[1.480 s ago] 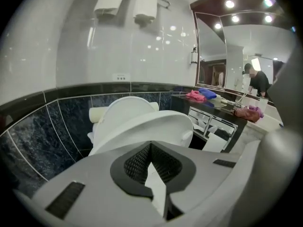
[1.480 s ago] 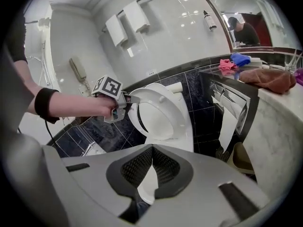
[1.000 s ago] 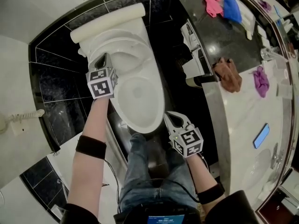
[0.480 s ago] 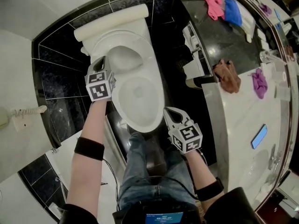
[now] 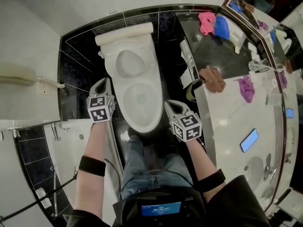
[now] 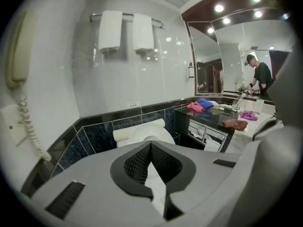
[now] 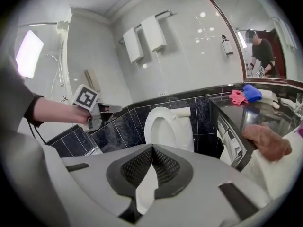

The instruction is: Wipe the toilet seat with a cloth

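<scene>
The white toilet (image 5: 137, 86) stands with its lid (image 5: 129, 63) raised against the tank; it also shows as the toilet (image 7: 166, 126) in the right gripper view. My left gripper (image 5: 102, 82) hovers left of the bowl, shut and holding nothing; its jaws meet in the left gripper (image 6: 150, 145) view. My right gripper (image 5: 169, 105) hangs right of the bowl's front, also shut and empty, as the right gripper (image 7: 152, 148) view shows. A brown cloth (image 5: 211, 79) lies on the counter edge, apart from both grippers. Pink cloth (image 5: 206, 21), blue cloth (image 5: 220, 26) and purple cloth (image 5: 245, 88) lie farther along.
The marble counter (image 5: 236, 122) runs along the right, with a phone (image 5: 249, 140) and a sink (image 5: 256, 170). A tissue holder (image 5: 188, 63) hangs on the dark cabinet beside the toilet. A wall telephone (image 5: 19, 74) is at the left. Towels (image 6: 124, 30) hang above the tank.
Both grippers have lifted away from the toilet. The left one has left the seat's side and drawn back towards the person. The head view has pulled back.
</scene>
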